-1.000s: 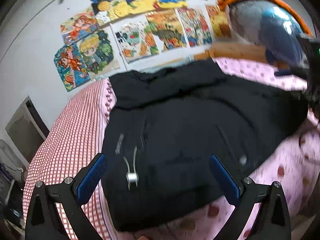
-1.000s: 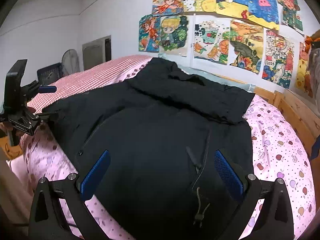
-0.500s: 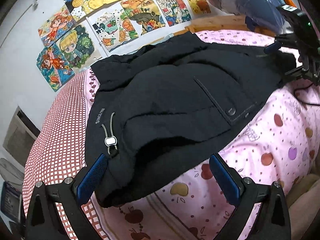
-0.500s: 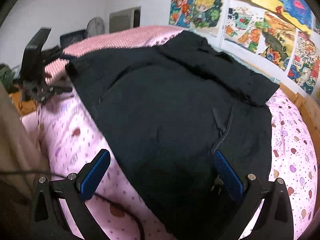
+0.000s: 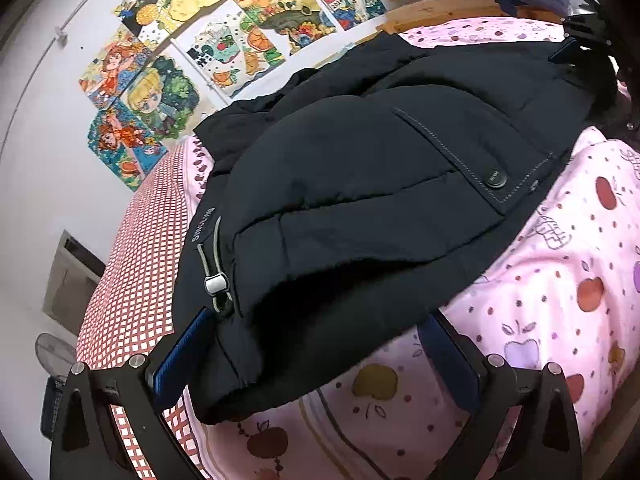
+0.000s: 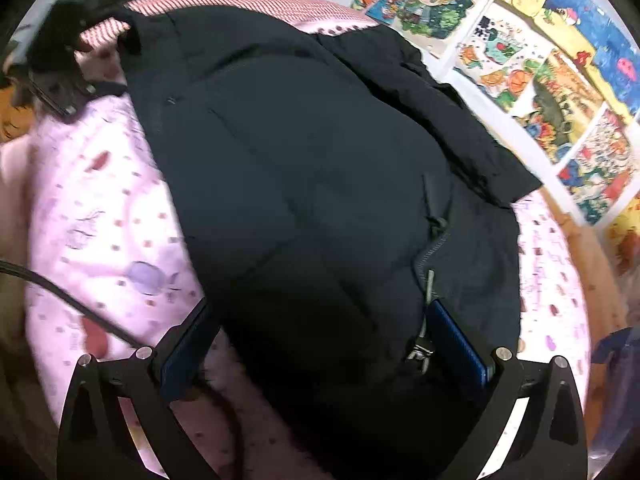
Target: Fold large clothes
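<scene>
Left wrist view showed the left claw (image 5: 316,356) spread wide around the black jacket's (image 5: 360,184) hem on the pink bed (image 5: 560,300); the right claw (image 6: 320,344) likewise straddled the hem, posters (image 6: 540,64) beyond

The left wrist view sits low and close at one hem corner of the black jacket (image 5: 360,200), looking along it toward the wall of cartoon posters (image 5: 224,28), its fingers (image 5: 180,360) at the lower edge; the right wrist view sits just as near at the other hem corner of the jacket (image 6: 320,180), facing the same posters (image 6: 540,48) from the opposite side; both share the jacket, the pink bedspread (image 5: 560,300) and the posters; each view catches the other gripper beyond the jacket.
</scene>
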